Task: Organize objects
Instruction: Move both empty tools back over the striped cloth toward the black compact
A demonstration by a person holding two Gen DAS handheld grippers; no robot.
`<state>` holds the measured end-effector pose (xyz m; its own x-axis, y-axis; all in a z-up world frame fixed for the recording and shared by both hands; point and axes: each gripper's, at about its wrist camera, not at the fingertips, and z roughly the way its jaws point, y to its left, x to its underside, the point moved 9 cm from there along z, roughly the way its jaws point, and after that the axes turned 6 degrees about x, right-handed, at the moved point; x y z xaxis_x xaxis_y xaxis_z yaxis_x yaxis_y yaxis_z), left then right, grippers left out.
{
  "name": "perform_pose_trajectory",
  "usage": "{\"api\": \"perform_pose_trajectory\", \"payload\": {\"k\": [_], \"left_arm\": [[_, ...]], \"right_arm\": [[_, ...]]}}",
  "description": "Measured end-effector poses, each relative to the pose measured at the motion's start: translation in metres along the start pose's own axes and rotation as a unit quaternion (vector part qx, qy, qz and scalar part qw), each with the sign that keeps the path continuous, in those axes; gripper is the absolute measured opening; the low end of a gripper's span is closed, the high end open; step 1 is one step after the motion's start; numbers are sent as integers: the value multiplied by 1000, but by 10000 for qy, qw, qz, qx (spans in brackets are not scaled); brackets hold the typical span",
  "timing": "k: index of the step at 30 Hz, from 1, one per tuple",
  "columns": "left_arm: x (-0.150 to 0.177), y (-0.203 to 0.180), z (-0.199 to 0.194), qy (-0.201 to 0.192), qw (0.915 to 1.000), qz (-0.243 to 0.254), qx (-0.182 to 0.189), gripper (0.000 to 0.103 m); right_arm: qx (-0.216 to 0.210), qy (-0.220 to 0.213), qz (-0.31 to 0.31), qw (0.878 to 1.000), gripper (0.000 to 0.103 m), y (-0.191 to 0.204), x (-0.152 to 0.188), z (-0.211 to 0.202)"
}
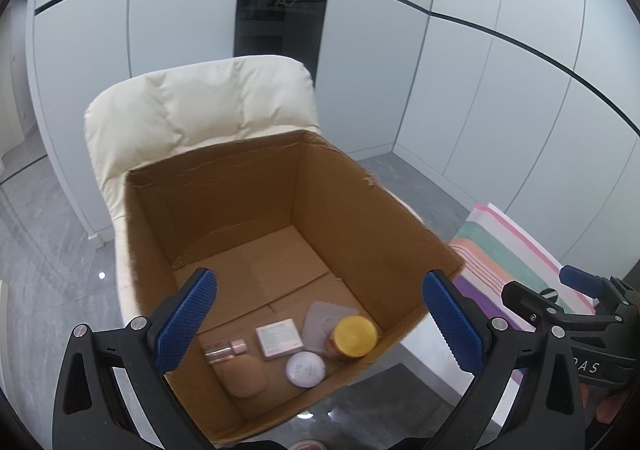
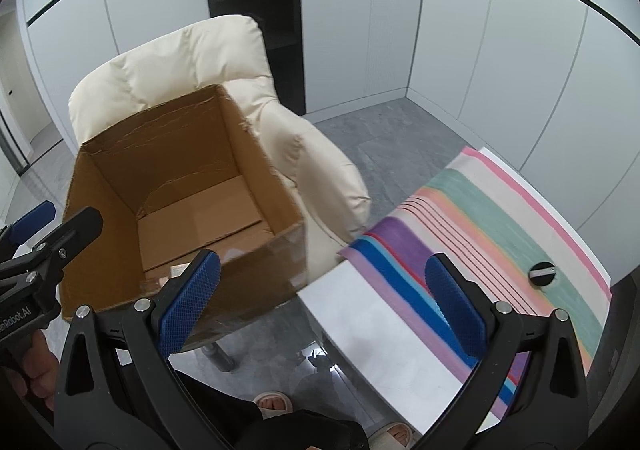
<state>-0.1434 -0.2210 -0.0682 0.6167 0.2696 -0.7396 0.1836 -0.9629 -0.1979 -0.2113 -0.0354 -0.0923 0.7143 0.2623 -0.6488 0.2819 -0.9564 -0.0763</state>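
An open cardboard box (image 1: 360,202) stands on a cream chair (image 1: 192,110). In its near corner lie a yellow-lidded jar (image 1: 354,336), a white round tin (image 1: 306,369), a small flat box (image 1: 279,338), a small clear bottle (image 1: 224,350), a tan sponge (image 1: 244,376) and a grey pouch (image 1: 320,320). My left gripper (image 1: 320,324) hovers open and empty above them. My right gripper (image 2: 324,302) is open and empty between the box (image 2: 192,178) and the striped cloth (image 2: 480,218), where a small black round cap (image 2: 542,273) lies.
The cloth covers a white table (image 2: 372,330) right of the chair (image 2: 312,154). Grey tiled floor (image 2: 380,138) and white wall panels lie behind. The person's sandalled feet (image 2: 272,402) show below. Each gripper shows at the edge of the other's view.
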Motion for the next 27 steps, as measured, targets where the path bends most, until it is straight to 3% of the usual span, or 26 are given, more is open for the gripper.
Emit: {"api": "perform_pose_trajectory", "payload": {"k": [27], "left_arm": [[13, -134, 27, 268, 9935, 793, 770, 103]], "right_arm": [[724, 112, 912, 9931, 103, -140, 34, -15]]}}
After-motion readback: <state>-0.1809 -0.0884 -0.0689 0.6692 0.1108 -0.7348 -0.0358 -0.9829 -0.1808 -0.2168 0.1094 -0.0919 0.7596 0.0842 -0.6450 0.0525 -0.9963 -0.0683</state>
